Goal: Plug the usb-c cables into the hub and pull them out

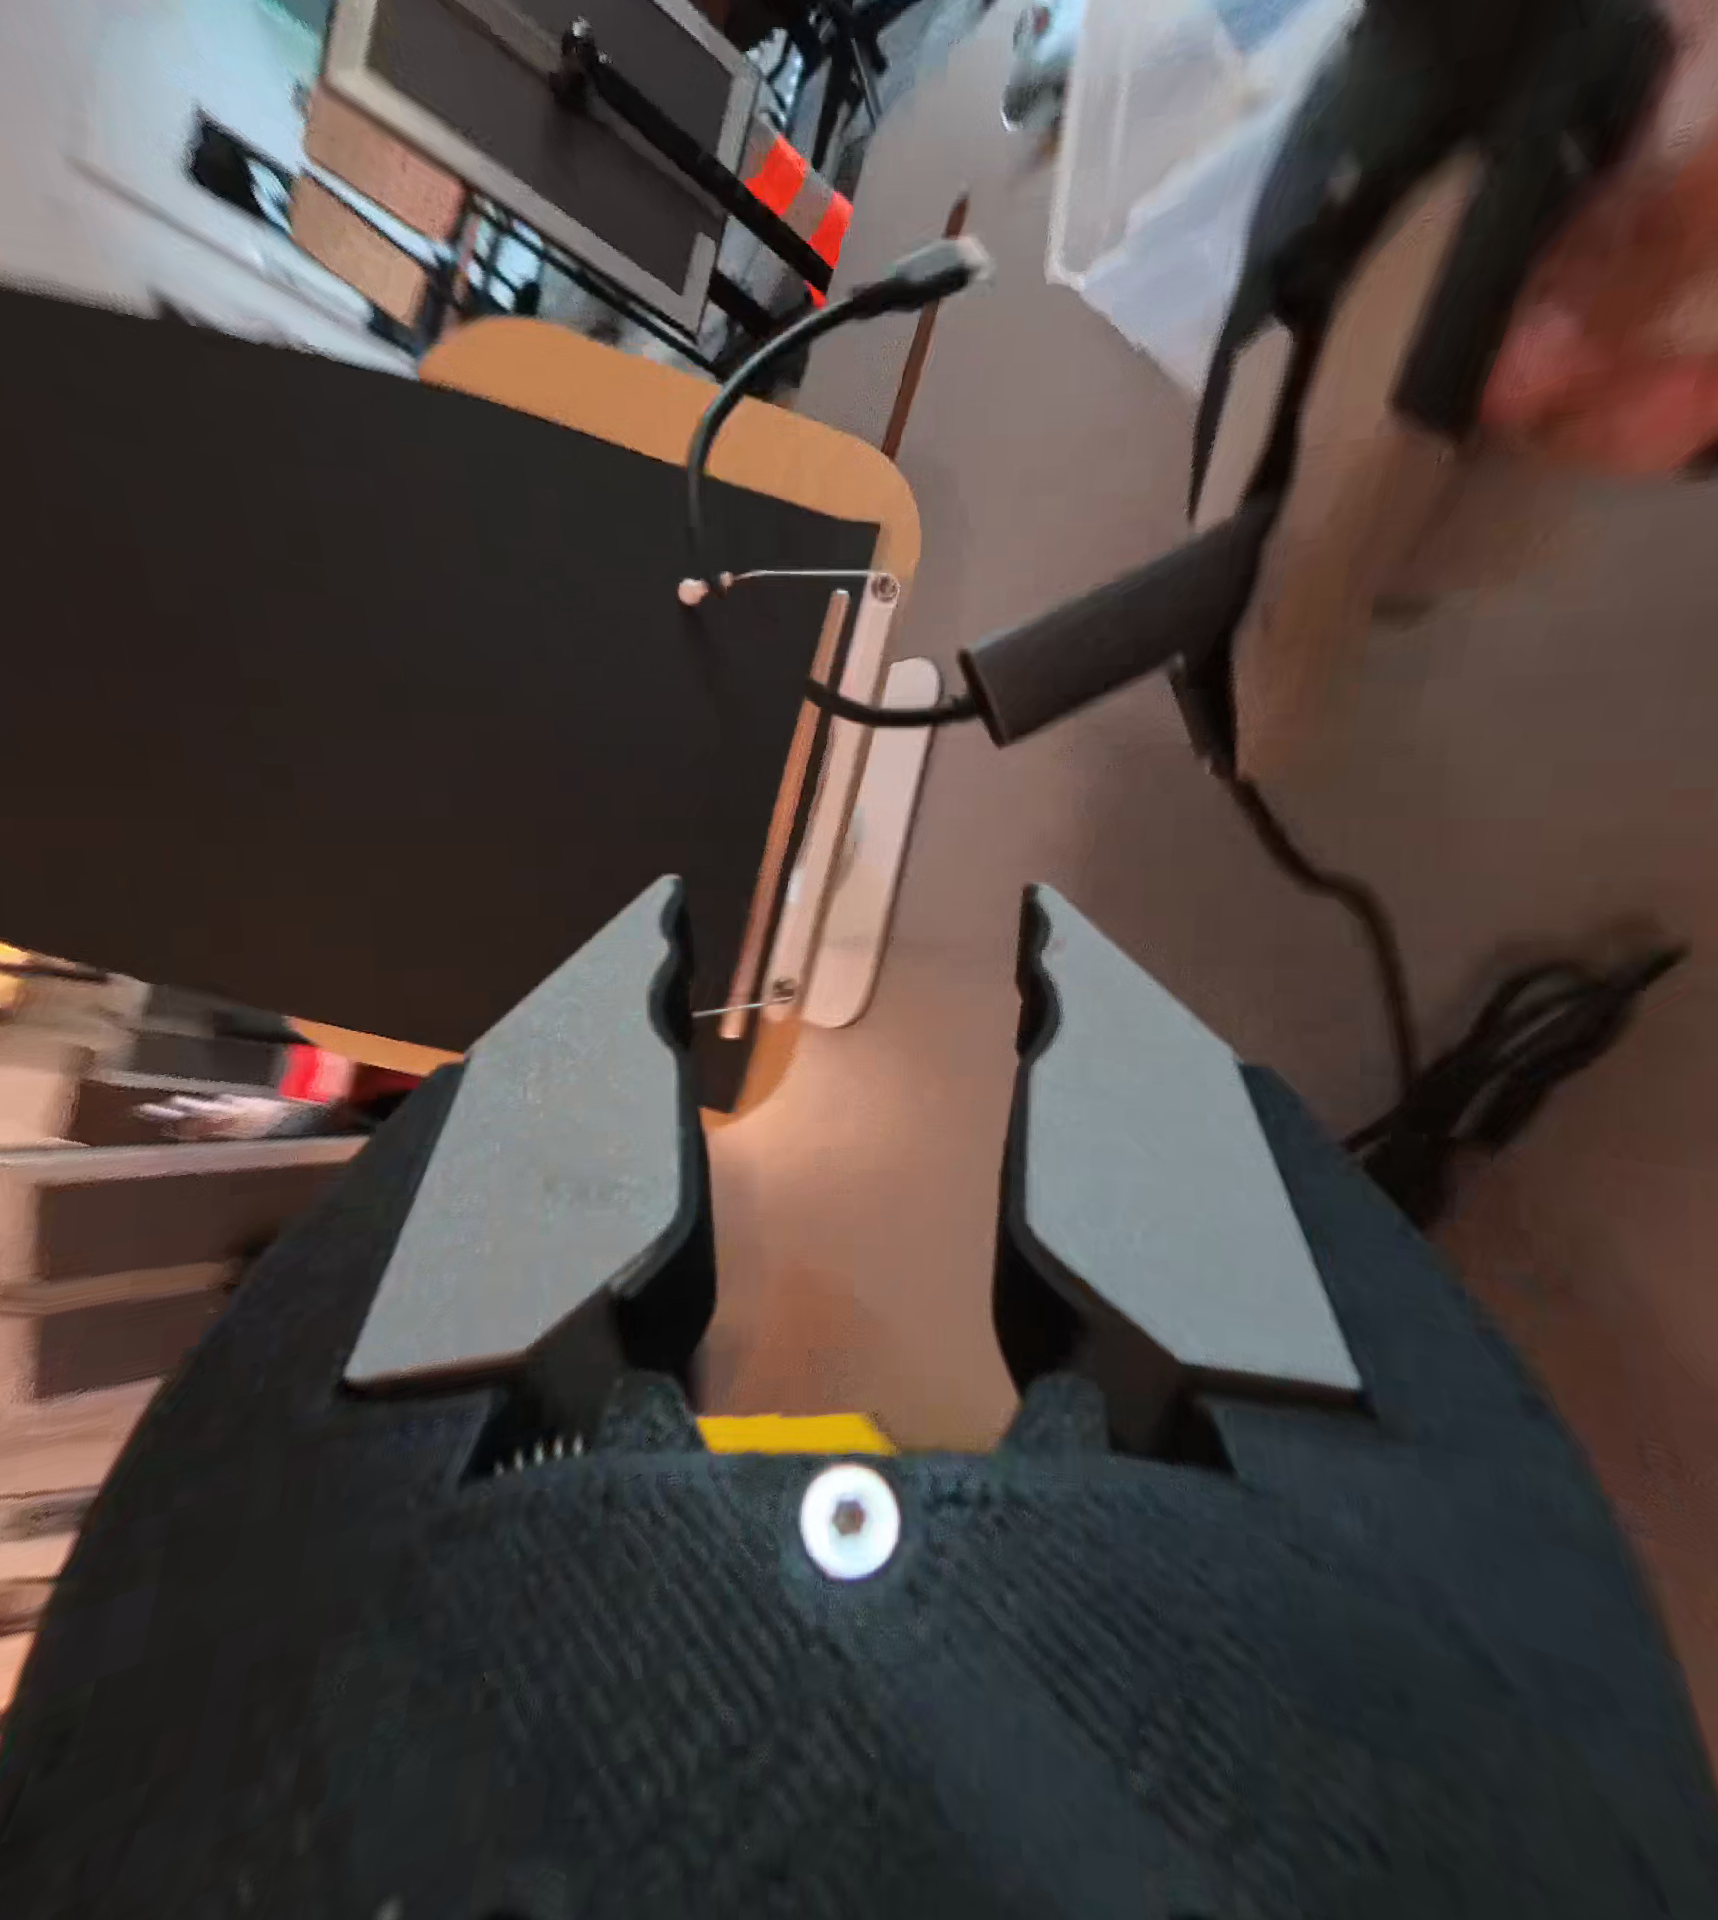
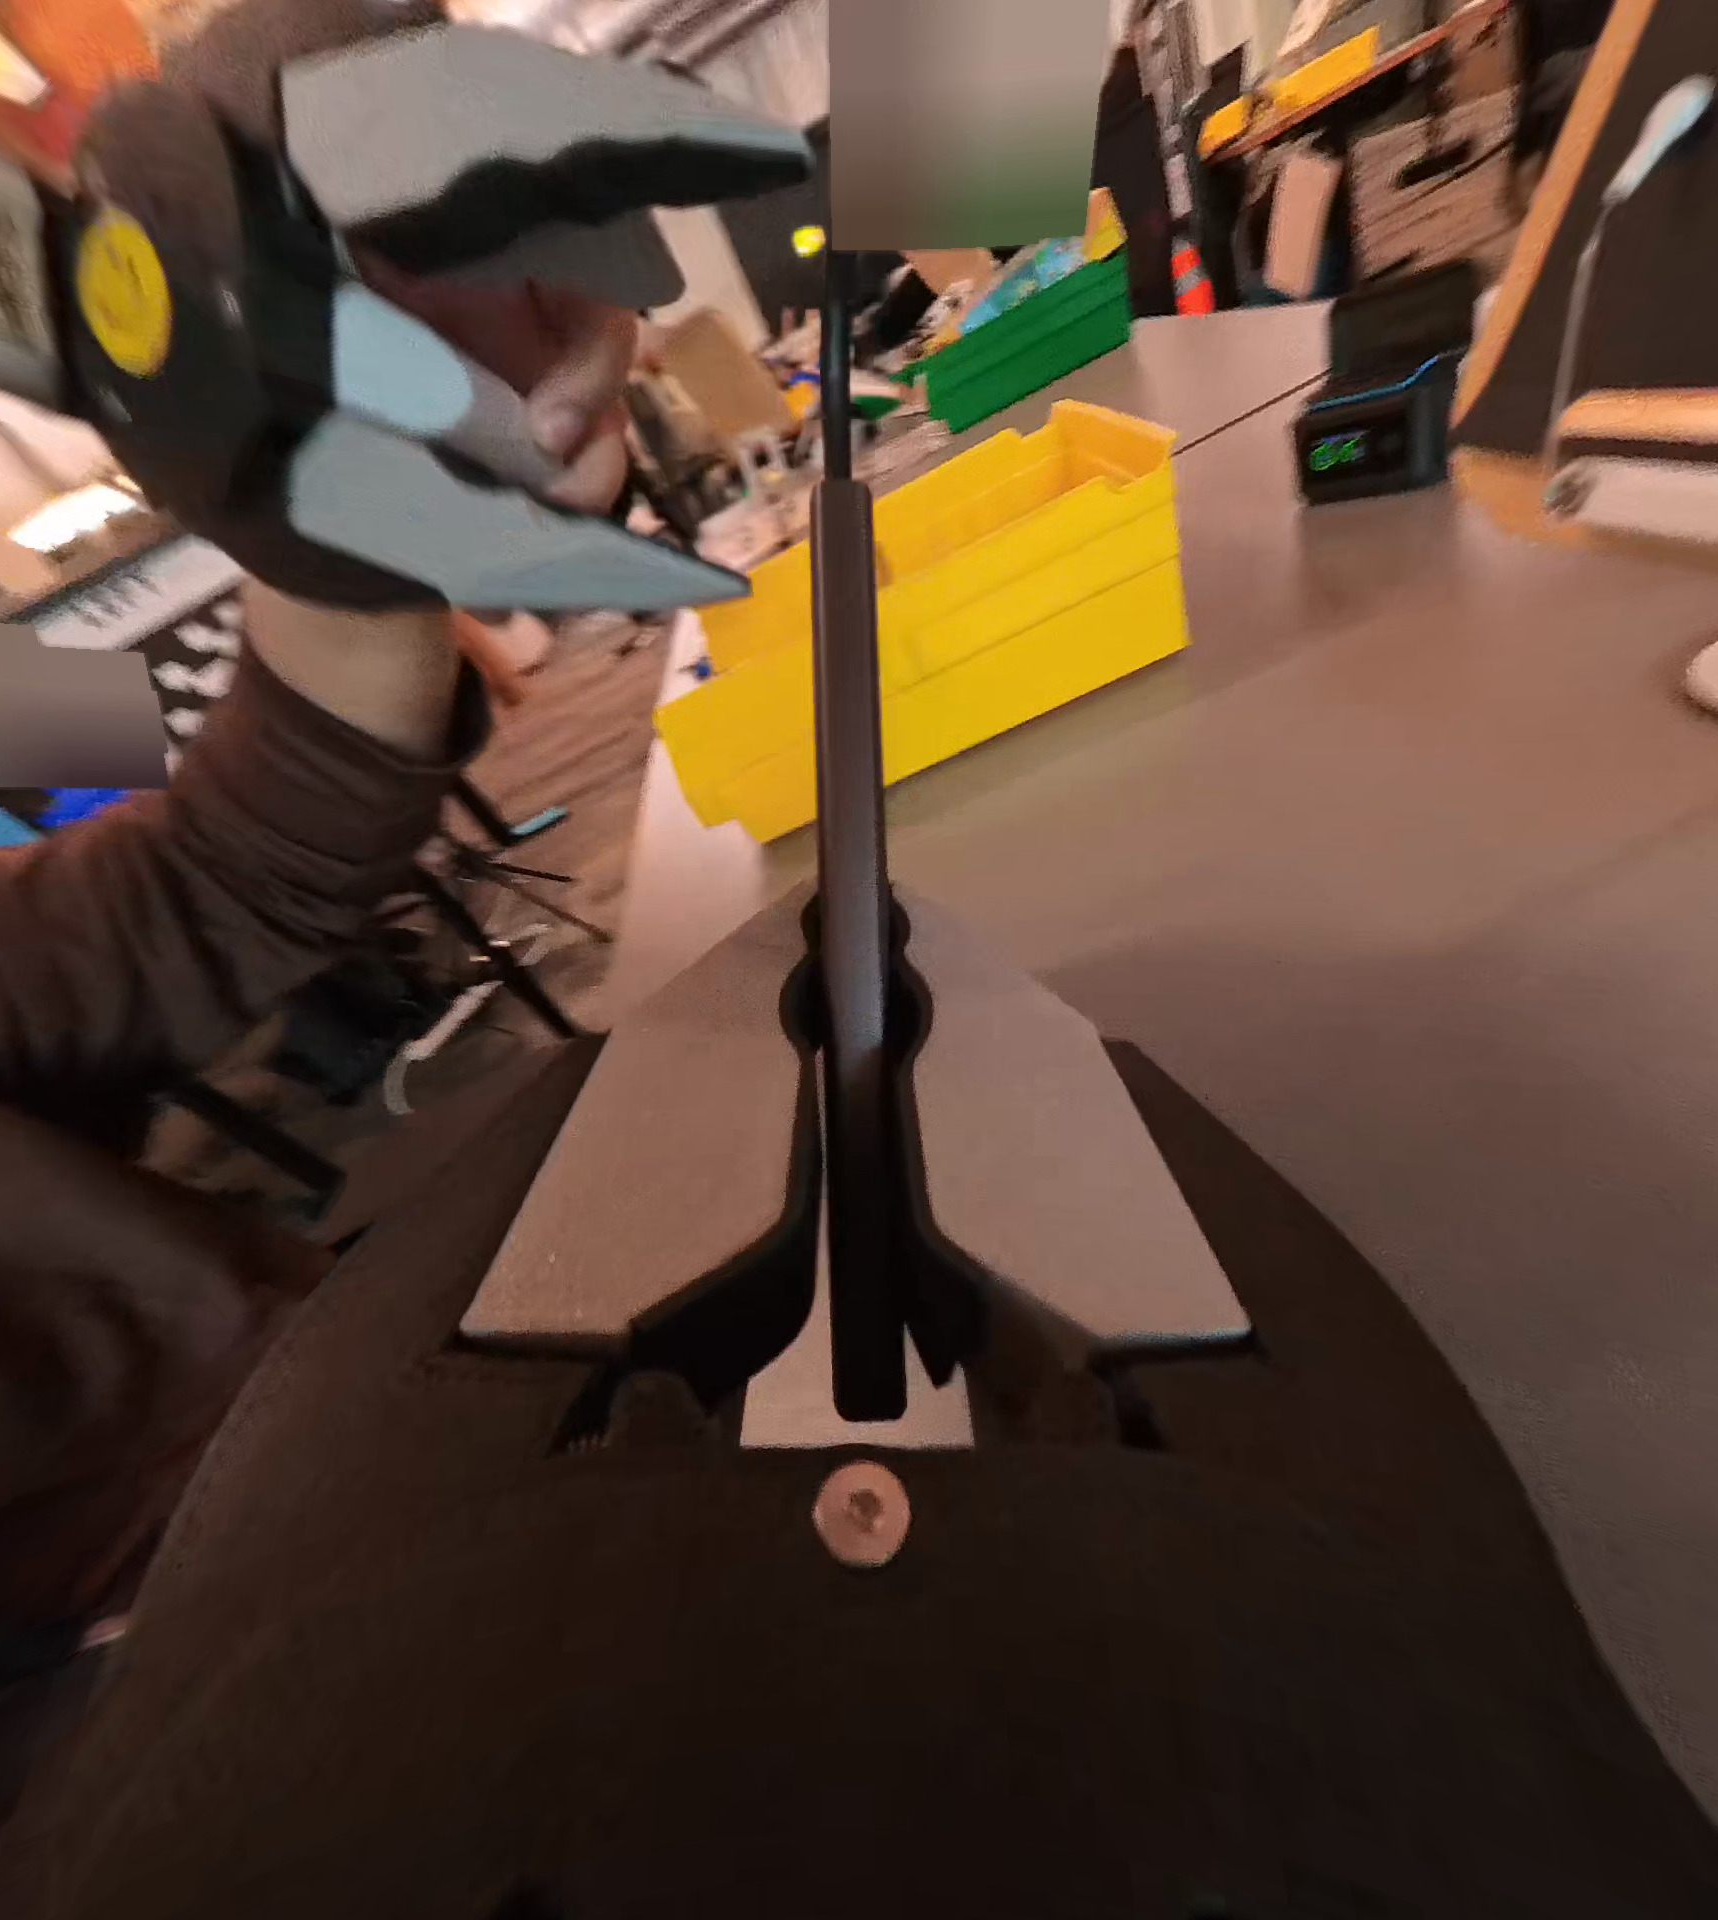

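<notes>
bare table [image 2: 1406,935] right of hub [image 2: 850,727], yellow bin [image 2: 1021,623] behind, left claw [image 2: 730,364] crowding left

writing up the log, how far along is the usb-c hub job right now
Done: the right gripper has the hub clamped and lifted off the table.
In hand: the left gripper, jaws open and empty, is in the air near it.
Left: the loose USB-C plug still hangs free; whether any cable is plugged in is not clear.
</notes>
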The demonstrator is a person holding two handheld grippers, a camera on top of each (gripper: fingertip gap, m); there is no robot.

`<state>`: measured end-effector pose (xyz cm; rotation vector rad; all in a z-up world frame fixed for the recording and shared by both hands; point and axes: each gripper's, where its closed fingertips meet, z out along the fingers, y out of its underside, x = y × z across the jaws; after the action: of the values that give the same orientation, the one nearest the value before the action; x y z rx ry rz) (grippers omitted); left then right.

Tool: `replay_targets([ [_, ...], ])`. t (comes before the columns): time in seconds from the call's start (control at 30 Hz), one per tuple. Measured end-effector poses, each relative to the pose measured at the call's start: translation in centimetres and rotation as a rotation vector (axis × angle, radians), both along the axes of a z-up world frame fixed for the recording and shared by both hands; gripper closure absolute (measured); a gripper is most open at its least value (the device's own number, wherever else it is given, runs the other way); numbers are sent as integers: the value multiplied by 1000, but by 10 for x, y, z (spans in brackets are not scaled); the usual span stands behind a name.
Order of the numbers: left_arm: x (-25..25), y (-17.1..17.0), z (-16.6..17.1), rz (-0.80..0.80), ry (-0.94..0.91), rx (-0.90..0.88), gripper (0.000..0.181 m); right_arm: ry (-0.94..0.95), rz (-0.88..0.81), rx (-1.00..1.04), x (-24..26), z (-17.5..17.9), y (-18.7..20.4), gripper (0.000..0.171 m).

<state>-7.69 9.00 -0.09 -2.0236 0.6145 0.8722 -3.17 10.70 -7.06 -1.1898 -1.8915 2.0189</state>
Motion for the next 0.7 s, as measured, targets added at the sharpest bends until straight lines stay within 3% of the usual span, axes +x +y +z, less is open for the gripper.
replay_targets([
  [0.17,34,-1,-29,-216,472,-84,123,-115,159,-133,12,-3,-7,167],
  [0.33,43,12,-46,-315,750,-113,131,-172,335,-157,31,-8,-30,167],
  [0.4,47,15,-52,-377,913,-119,143,-192,399,-161,38,-10,-37,167],
  [0.47,49,19,-53,-400,1074,-91,167,-216,413,-128,40,-18,-41,167],
  [0.53,44,19,-60,-369,1057,-116,167,-219,381,-88,35,-24,-40,166],
  [0.7,18,12,-86,-228,537,-135,169,-151,153,51,9,-29,-21,132],
])
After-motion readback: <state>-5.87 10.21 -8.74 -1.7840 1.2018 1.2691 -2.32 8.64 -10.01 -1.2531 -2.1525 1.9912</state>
